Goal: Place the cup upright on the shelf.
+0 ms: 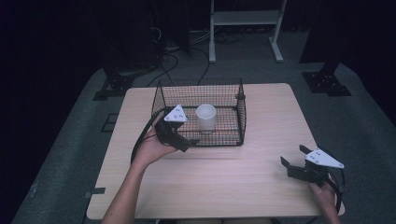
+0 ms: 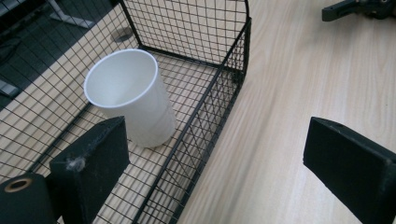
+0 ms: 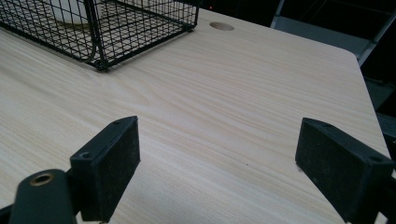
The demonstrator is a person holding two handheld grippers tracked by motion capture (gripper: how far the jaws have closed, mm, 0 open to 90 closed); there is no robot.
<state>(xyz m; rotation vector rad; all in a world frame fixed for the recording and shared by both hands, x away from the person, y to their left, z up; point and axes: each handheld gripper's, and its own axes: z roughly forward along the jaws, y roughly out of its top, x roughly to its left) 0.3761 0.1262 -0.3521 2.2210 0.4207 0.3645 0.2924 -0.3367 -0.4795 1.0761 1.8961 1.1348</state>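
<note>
Cup (image 1: 206,118) upright inside wire basket (image 1: 233,88), centre of high view, left hand-held gripper (image 1: 189,142) just left of it, empty | left gripper view: jaws wide apart, cup (image 2: 133,100) upper left, nothing held | right gripper view: right hand-held gripper (image 3: 212,170) wide open over bare table (image 3: 224,93)

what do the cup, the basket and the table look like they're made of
Cup: matte white with a thin rim, probably paper or thin plastic; the look leaves it open.
Basket: thin wires crossed in a grid, black-coated, so likely metal.
Table: pale top with straight grain lines and a smooth, even finish; wood or wood-look laminate, hard to tell which.
</note>
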